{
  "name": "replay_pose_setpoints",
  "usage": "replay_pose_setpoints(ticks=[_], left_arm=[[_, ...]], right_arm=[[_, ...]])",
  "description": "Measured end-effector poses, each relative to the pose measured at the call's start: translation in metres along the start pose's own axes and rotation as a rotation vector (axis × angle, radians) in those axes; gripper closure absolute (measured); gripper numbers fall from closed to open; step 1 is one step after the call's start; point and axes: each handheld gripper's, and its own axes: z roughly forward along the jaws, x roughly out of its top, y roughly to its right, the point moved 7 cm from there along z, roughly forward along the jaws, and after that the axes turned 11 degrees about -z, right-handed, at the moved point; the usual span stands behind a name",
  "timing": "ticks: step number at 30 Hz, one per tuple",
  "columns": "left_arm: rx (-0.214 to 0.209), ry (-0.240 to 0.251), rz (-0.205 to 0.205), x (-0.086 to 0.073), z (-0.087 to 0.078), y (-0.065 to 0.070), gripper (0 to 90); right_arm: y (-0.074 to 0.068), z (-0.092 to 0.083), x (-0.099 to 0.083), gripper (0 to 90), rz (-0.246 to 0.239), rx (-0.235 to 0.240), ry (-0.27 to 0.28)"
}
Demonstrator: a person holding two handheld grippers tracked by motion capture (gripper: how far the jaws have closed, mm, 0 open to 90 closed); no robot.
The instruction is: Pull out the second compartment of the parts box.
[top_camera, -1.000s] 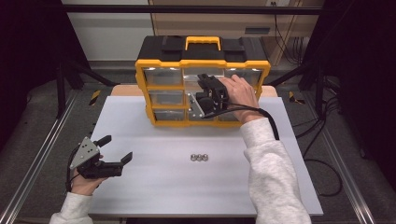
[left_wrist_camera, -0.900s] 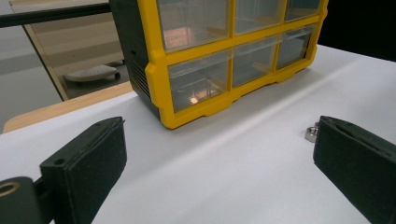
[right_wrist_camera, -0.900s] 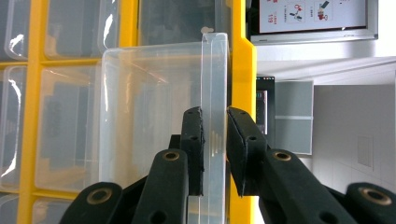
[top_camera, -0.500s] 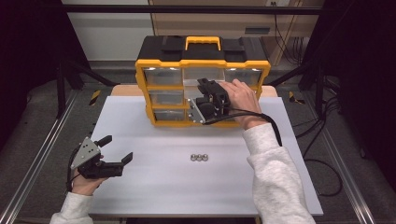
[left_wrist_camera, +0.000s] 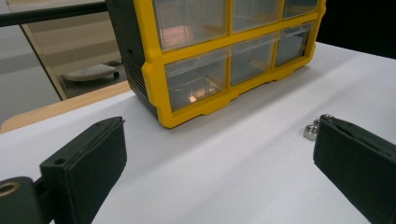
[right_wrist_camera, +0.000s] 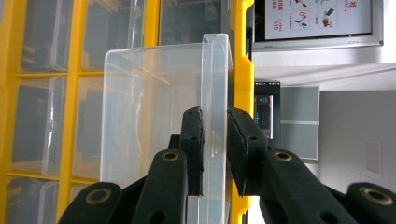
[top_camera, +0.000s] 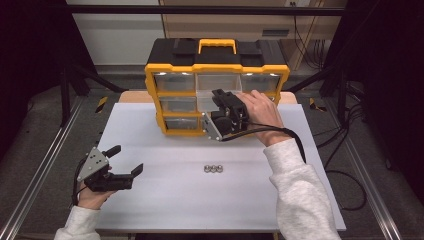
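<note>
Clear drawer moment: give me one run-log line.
right gripper: shut on clear drawer front | drawer part-way out of organizer | left gripper: open, idle | nuts: on table

Right gripper [top_camera: 216, 116] drawn back from organizer [top_camera: 175, 70], clear drawer [right_wrist_camera: 159, 107] pulled further out

My right gripper [right_wrist_camera: 215, 140] pinches the clear drawer's [right_wrist_camera: 154, 107] front wall, drawn partway out of the yellow organizer [right_wrist_camera: 74, 70].
</note>
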Motion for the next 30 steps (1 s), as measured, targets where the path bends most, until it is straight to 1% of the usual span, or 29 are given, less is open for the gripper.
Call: replay_pose_setpoints(ticks=[3, 8, 13, 14, 16, 17, 18, 19, 20, 22, 23, 24, 25, 26, 27, 28, 30], left_arm=[[0.000, 0.001, -0.002, 0.000, 0.000, 0.000, 2.1], [-0.002, -0.003, 0.004, 0.000, 0.001, 0.001, 2.0], [-0.002, -0.003, 0.004, 0.000, 0.001, 0.001, 2.1], [-0.003, -0.003, 0.003, 0.000, 0.001, 0.001, 2.1], [-0.002, -0.004, 0.003, 0.000, 0.001, 0.001, 2.0], [-0.002, -0.004, 0.003, 0.000, 0.001, 0.001, 2.0], [-0.002, -0.005, 0.003, 0.000, 0.001, 0.001, 2.0], [-0.002, -0.004, 0.001, 0.000, 0.001, 0.001, 2.1], [-0.001, -0.004, 0.000, 0.000, 0.000, 0.000, 2.0], [-0.001, -0.005, 0.001, 0.000, 0.001, 0.001, 2.1], [-0.001, -0.006, 0.002, 0.000, 0.001, 0.001, 2.0], [-0.001, -0.006, 0.003, 0.000, 0.001, 0.001, 2.1], [-0.001, -0.006, 0.003, -0.001, 0.001, 0.001, 2.0], [-0.001, -0.007, 0.002, -0.001, 0.001, 0.001, 2.1], [-0.002, -0.007, 0.003, -0.001, 0.001, 0.001, 2.1], [-0.002, -0.008, 0.004, -0.001, 0.001, 0.002, 2.1], [-0.003, -0.006, 0.003, -0.001, 0.001, 0.001, 2.1]], right_arm=[[0.000, -0.002, 0.003, 76.5, 0.006, 0.005, 0.008], [0.000, -0.004, 0.004, 76.2, 0.011, 0.015, -0.001], [-0.002, -0.003, 0.005, 75.0, 0.034, 0.016, 0.003], [-0.003, -0.003, 0.005, 73.7, 0.054, 0.022, 0.009], [-0.004, -0.003, 0.005, 66.2, 0.092, 0.021, 0.013], [-0.005, -0.002, 0.005, 58.7, 0.134, 0.026, 0.009], [-0.005, -0.002, 0.005, 58.7, 0.134, 0.026, 0.009], [-0.005, -0.002, 0.005, 56.2, 0.153, 0.026, 0.008], [-0.005, -0.002, 0.004, 51.2, 0.183, 0.026, 0.015], [-0.004, -0.004, 0.003, 44.5, 0.253, 0.029, 0.023], [-0.003, -0.006, 0.003, 37.9, 0.315, 0.023, 0.035], [-0.002, -0.007, 0.003, 31.9, 0.374, 0.031, 0.055], [-0.001, -0.009, 0.003, 29.5, 0.423, 0.030, 0.062], [0.000, -0.012, 0.003, 23.9, 0.541, 0.036, 0.069], [0.000, -0.012, 0.002, 20.1, 0.592, 0.048, 0.079], [0.000, -0.014, 0.001, 17.8, 0.668, 0.062, 0.082], [-0.002, -0.016, 0.001, 13.6, 0.758, 0.076, 0.091]])
